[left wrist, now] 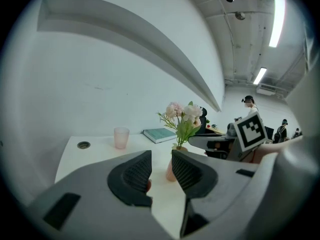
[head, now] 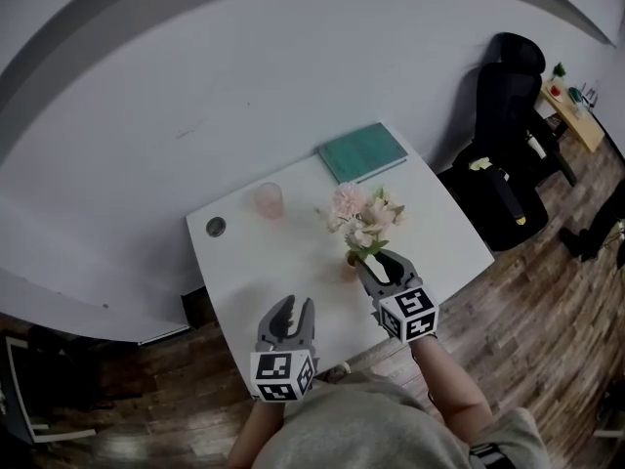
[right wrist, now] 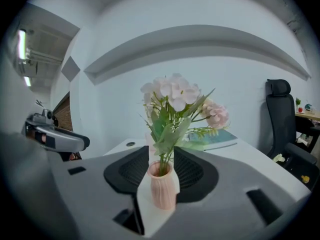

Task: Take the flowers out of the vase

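Pink and white flowers (head: 363, 213) stand upright in a small ribbed pink vase (right wrist: 163, 184) near the front right of the white table (head: 293, 262). My right gripper (head: 376, 260) is at table height with the vase (head: 349, 266) between its open jaws; a sliver of table shows beside the vase. In the right gripper view the stems and flowers (right wrist: 175, 96) rise just past the right gripper (right wrist: 161, 154). My left gripper (head: 296, 303) hovers at the table's front edge, left of the vase (left wrist: 171, 171), jaws a little apart and empty. In the left gripper view, the flowers (left wrist: 184, 118) stand beyond the left gripper (left wrist: 161, 156).
A pink cup (head: 269, 199) stands behind the flowers to the left, and a teal book (head: 362, 151) lies at the far edge by the wall. A round cable hole (head: 216, 227) sits at the table's left. Black office chairs (head: 503, 145) stand to the right on the wood floor.
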The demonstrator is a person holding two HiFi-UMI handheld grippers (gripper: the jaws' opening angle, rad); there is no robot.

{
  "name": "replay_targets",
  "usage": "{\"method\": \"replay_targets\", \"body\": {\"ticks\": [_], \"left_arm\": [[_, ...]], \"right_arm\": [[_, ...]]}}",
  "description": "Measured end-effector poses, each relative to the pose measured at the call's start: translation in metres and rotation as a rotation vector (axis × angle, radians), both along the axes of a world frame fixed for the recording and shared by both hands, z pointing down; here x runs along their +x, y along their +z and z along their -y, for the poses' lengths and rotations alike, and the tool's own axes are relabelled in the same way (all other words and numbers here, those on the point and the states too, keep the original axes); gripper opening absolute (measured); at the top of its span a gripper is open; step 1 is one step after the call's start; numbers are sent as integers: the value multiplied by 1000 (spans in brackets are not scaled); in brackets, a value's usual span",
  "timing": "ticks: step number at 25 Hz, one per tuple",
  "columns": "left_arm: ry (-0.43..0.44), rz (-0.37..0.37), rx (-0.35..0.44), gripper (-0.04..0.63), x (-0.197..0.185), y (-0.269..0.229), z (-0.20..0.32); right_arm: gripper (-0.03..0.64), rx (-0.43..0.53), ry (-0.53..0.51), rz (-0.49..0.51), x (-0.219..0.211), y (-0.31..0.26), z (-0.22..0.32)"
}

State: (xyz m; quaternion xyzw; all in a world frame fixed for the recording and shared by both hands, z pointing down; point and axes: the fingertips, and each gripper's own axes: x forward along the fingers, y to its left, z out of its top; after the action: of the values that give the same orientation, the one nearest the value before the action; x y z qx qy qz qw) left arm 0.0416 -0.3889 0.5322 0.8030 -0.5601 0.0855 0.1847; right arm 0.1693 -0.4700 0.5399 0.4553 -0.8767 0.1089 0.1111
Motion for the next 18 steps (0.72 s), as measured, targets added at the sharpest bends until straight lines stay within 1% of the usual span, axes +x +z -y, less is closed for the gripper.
{"method": "replay_targets", "body": {"ticks": [6, 18], "left_arm": [[-17, 9, -19, 117, -1, 8, -1], [-31, 16, -20, 117, -1, 9, -3]], "right_arm": [[167, -8, -9, -18, -3, 9, 16], [184, -21, -12, -21, -12, 19, 29]]}}
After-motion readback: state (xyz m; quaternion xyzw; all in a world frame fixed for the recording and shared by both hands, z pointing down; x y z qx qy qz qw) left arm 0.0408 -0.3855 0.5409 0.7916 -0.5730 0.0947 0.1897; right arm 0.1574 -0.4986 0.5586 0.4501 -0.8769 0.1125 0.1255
